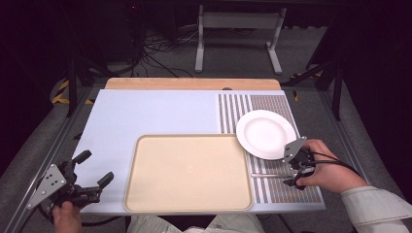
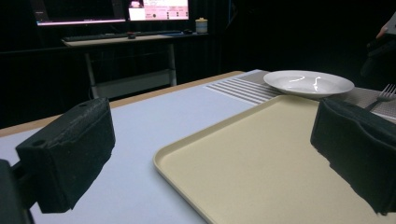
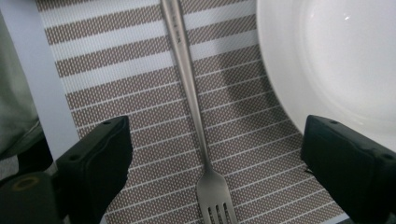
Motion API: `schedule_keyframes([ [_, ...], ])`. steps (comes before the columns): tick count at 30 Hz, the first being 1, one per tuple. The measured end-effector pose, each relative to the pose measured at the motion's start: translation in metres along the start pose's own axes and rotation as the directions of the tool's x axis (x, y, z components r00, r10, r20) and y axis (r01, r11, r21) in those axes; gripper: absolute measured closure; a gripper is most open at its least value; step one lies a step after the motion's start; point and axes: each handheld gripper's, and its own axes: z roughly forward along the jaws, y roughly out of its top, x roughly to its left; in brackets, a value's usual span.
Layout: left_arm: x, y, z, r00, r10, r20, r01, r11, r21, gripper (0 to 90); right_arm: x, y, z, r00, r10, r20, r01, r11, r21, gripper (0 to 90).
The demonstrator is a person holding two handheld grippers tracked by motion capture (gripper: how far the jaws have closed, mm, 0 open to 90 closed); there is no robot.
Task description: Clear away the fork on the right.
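At the far left of the high view the left gripper (image 1: pixel 94 182) hovers over the near-left corner of the surface (image 1: pixel 145 116), its jaws spread wide with nothing between them; the left gripper view shows the same gap, with pale blue surface and tray behind it. Just to its right lies the beige tray (image 1: pixel 189 172), a shallow rounded rectangle with a raised rim, bare inside.

Right of the tray sits a placemat (image 1: pixel 262 187) woven in brown and white stripes. On its far part rests a white plate (image 1: pixel 266 133) — round, glossy, with a broad flat rim. Its near-left edge comes close to the tray's far-right corner.

The fork (image 1: pixel 266 174) lies flat on the placemat, near the plate's front edge and just right of the tray. It is slim, plain grey metal with a long straight handle that widens into a short head; in the right gripper view the fork (image 3: pixel 196 126) shows three slots between its tines and a dull sheen along the handle.

The right gripper (image 1: pixel 295 171) hangs over the tine end of the fork, held by the person's right hand (image 1: pixel 325 167) — its jaws stand wide apart on either side of the fork, clear of the metal.
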Motion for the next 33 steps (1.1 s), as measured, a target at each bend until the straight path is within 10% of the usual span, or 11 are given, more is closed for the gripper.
schedule_keyframes([
  [22,0.0,0.0,0.0,1.0,-0.002,-0.001,0.002,1.0,0.001,0.4,-0.001,-0.007,0.03,0.9961,-0.017,-0.086,0.023,0.997,0.071,33.1],
  [33,0.0,0.0,-0.001,1.0,-0.002,0.0,0.002,1.0,0.002,0.4,-0.006,-0.007,0.032,0.9936,-0.04,-0.106,0.047,0.996,0.073,59.7],
])
